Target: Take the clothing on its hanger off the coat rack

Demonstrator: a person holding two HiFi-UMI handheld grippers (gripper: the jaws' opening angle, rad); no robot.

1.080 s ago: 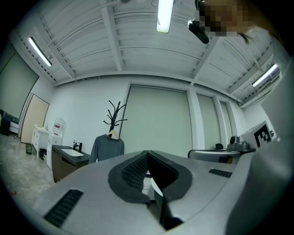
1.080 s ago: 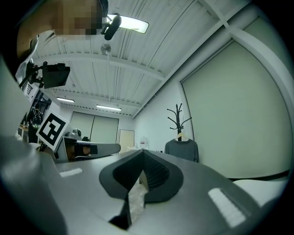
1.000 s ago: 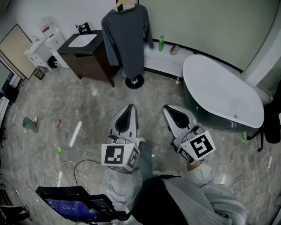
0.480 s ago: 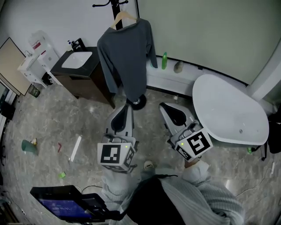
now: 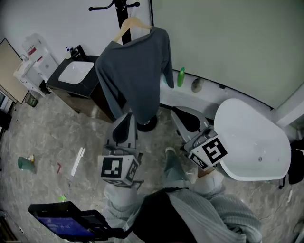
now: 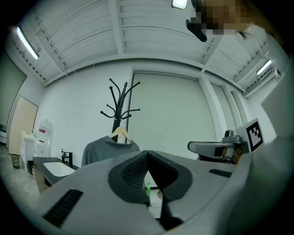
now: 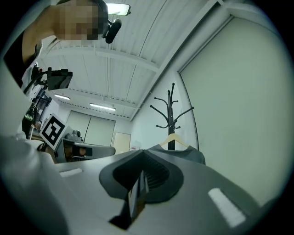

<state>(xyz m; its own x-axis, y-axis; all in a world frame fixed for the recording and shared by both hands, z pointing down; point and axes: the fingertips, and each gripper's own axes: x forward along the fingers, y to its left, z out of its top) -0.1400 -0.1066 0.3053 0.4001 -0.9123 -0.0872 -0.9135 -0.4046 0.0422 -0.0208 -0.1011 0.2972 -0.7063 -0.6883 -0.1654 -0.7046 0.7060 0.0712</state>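
Note:
A dark grey sweater (image 5: 135, 71) hangs on a wooden hanger (image 5: 130, 23) from a black coat rack (image 5: 116, 5) by the wall. My left gripper (image 5: 124, 124) is shut and empty, its tip just below the sweater's hem near the rack's base (image 5: 146, 125). A little to the sweater's right, my right gripper (image 5: 181, 115) is also shut and empty. The left gripper view looks up at the coat rack (image 6: 120, 98), hanger (image 6: 120, 134) and sweater (image 6: 98, 149) beyond the closed left gripper (image 6: 147, 158). The right gripper view shows the hanger (image 7: 173, 139) and sweater (image 7: 195, 155) past the closed right gripper (image 7: 142, 158).
A white bathtub (image 5: 251, 142) stands at the right. A dark vanity with a sink (image 5: 71, 76) is left of the rack, with a white cabinet (image 5: 29, 66) beyond. A green bottle (image 5: 181, 77) sits on the ledge. Small litter lies on the marble floor at left.
The person has stepped toward the rack. Both grippers, still shut, have come from the open floor up to the sweater's lower edge.

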